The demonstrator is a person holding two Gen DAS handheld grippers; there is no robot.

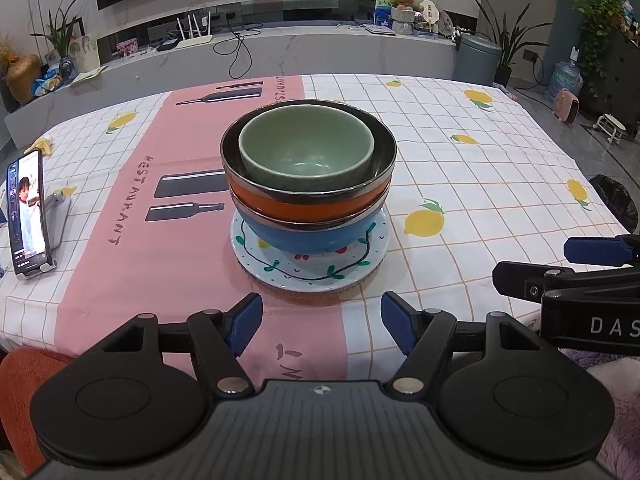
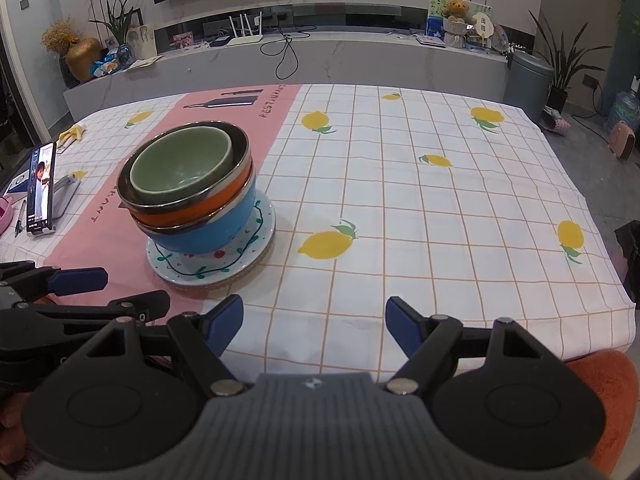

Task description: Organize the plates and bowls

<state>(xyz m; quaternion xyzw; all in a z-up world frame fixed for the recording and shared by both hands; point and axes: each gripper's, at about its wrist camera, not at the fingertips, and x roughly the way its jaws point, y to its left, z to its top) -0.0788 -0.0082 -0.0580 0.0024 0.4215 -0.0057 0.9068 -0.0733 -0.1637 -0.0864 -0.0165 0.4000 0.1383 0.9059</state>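
Note:
A green bowl (image 1: 307,152) sits inside an orange steel-rimmed bowl (image 1: 308,202), which sits in a blue bowl (image 1: 308,236), all on a white painted plate (image 1: 308,274) on the table. The stack also shows in the right wrist view: green bowl (image 2: 182,166), orange bowl (image 2: 192,210), blue bowl (image 2: 208,232), plate (image 2: 212,272). My left gripper (image 1: 321,326) is open and empty, just short of the plate. My right gripper (image 2: 314,326) is open and empty, to the right of the stack above the near table edge.
A phone on a stand (image 1: 28,216) plays video at the table's left edge. A lemon-print tablecloth (image 2: 400,200) covers the table. An orange chair (image 2: 604,400) is near the front edge. A TV bench and bin (image 2: 528,80) stand beyond the table.

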